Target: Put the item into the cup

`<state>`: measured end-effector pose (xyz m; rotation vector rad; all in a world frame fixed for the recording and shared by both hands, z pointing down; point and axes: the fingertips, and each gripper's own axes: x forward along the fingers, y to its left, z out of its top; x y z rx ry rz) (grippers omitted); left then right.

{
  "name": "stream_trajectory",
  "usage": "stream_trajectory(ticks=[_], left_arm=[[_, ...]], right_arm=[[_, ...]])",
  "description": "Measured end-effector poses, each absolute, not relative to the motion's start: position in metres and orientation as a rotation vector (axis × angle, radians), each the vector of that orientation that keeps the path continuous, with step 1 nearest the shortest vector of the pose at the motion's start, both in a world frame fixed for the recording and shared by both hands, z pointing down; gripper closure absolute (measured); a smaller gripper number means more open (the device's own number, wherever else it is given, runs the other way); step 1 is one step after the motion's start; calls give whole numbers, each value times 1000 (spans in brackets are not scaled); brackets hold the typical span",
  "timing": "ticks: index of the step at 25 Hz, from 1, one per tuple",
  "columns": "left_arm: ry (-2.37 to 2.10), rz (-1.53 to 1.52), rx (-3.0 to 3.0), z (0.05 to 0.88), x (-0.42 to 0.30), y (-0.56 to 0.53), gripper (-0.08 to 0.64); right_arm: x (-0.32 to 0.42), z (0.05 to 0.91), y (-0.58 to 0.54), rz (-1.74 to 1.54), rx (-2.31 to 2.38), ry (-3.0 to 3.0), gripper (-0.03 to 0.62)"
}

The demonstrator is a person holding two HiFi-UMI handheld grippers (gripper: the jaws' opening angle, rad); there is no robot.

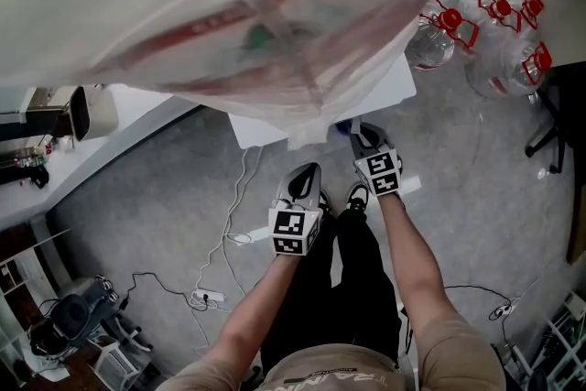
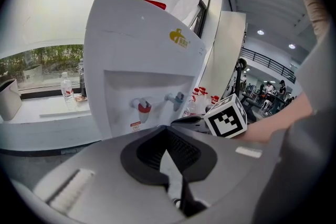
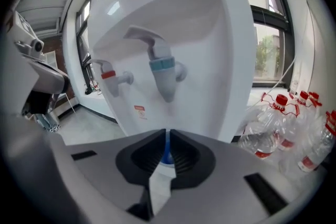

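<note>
I stand in front of a white water dispenser (image 1: 392, 80) (image 2: 142, 60) (image 3: 210, 50) that carries a plastic-wrapped bottle (image 1: 256, 14). My left gripper (image 1: 307, 171) (image 2: 168, 139) is shut with nothing in it and points at the red tap (image 2: 143, 111) and the blue tap (image 2: 177, 98). Further forward, my right gripper (image 1: 357, 135) (image 3: 167, 139) sits just under the blue tap (image 3: 163, 68). It is shut on a small blue item (image 3: 167, 157) (image 1: 342, 124) at its tips, and I cannot make out what that item is. No cup shows in any view.
Several clear water bottles with red caps (image 1: 494, 41) (image 3: 273, 134) stand on the floor to the dispenser's right. Cables (image 1: 229, 233) and a power strip (image 1: 209, 296) lie on the grey floor at left. A white counter (image 1: 55, 169) runs along the left.
</note>
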<state>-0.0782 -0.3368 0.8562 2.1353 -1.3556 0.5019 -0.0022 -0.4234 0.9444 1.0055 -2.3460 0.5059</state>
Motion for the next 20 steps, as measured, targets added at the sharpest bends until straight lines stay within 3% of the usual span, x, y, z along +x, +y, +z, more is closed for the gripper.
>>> stream_trajectory(ticks=[11, 20], left_arm=[[-1332, 516, 2179, 813, -73, -314, 552], [-1256, 498, 2374, 695, -42, -318, 552]], right_arm=[[13, 857, -367, 529, 998, -2472, 581], [7, 713, -310, 387, 870, -2551, 581]])
